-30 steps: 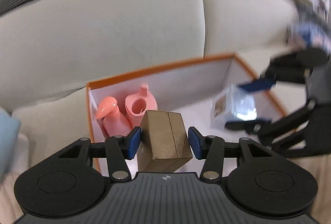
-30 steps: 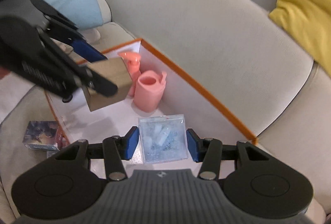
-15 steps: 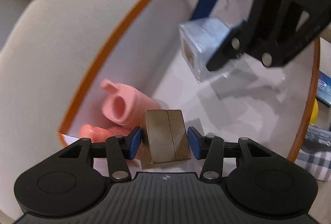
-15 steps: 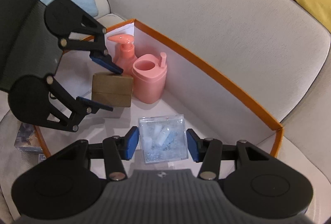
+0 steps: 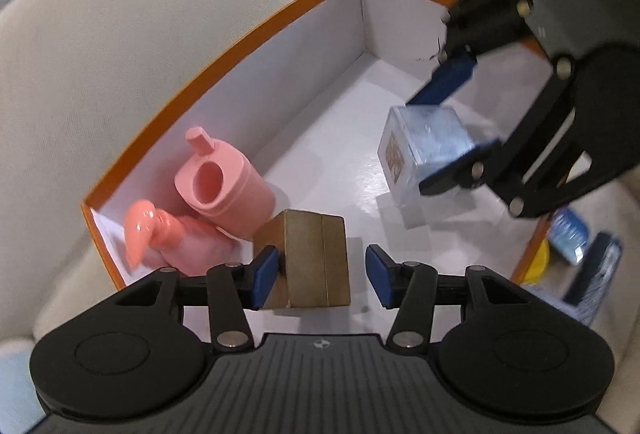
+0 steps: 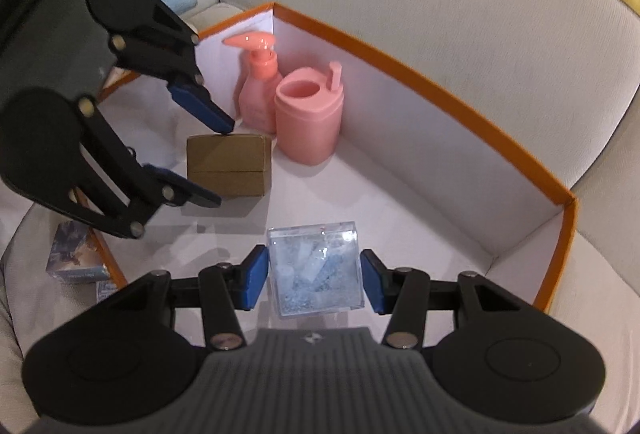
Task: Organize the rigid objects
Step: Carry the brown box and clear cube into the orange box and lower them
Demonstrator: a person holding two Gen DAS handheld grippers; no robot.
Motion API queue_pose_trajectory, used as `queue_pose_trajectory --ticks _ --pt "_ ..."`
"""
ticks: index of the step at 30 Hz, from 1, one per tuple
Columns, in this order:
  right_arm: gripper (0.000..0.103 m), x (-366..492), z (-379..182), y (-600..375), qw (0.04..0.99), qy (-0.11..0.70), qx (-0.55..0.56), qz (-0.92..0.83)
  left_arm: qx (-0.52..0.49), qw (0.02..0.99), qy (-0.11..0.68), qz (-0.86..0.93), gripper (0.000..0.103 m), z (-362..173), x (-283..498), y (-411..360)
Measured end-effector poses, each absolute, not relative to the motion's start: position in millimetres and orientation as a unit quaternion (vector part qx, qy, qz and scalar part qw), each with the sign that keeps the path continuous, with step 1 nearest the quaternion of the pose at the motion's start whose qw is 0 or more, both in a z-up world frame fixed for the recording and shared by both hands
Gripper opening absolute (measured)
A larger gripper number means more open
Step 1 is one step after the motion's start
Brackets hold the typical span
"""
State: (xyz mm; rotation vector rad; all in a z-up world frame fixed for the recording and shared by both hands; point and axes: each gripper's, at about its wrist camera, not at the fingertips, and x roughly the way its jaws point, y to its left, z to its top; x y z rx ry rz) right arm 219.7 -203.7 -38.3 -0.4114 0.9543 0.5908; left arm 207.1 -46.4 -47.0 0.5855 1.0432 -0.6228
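Left gripper (image 5: 318, 276) released around brown box (image 5: 310, 260); right gripper (image 6: 314, 276) grasps clear box (image 6: 316, 268). Drop early, it tumbles.

Brown box (image 5: 316, 258) — now down on the orange-rimmed box's (image 5: 224, 65) floor (right pad off it) — clear case (image 6: 316, 270) lower too.

Brown box (image 5: 316, 258) (between left tongs (image 5: 320, 272))

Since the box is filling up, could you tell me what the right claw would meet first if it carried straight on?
Probably the box's white floor: the right claw, carrying the clear case, points down at bare floor, though depth is uncertain.
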Motion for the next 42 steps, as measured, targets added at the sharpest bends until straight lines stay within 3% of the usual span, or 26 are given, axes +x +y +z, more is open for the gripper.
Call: queue_pose_trajectory --ticks 4,6,12,23,32,42 --pt "0.051 223 -42 -203 0.824 0.465 -0.179 0.270 0.254 0.776 0.501 -0.288 0.038 -49 217 -44" --pt "0.051 224 -43 -203 0.822 0.473 -0.172 0.268 0.273 0.768 0.508 -0.278 0.037 -54 217 -48" --pt "0.051 228 -45 -205 0.819 0.487 -0.148 0.266 0.278 0.770 0.513 -0.259 0.036 -54 227 -47" --pt "0.051 245 -55 -186 0.804 0.521 -0.102 0.268 0.200 0.800 0.506 -0.254 0.036 -27 226 -18" --pt "0.051 260 -59 -154 0.815 0.502 -0.129 0.261 0.111 0.847 0.479 -0.201 0.036 16 226 36" --pt "0.051 267 -64 -113 0.824 0.465 -0.205 0.249 0.021 0.851 0.503 -0.151 0.036 -3 227 77"
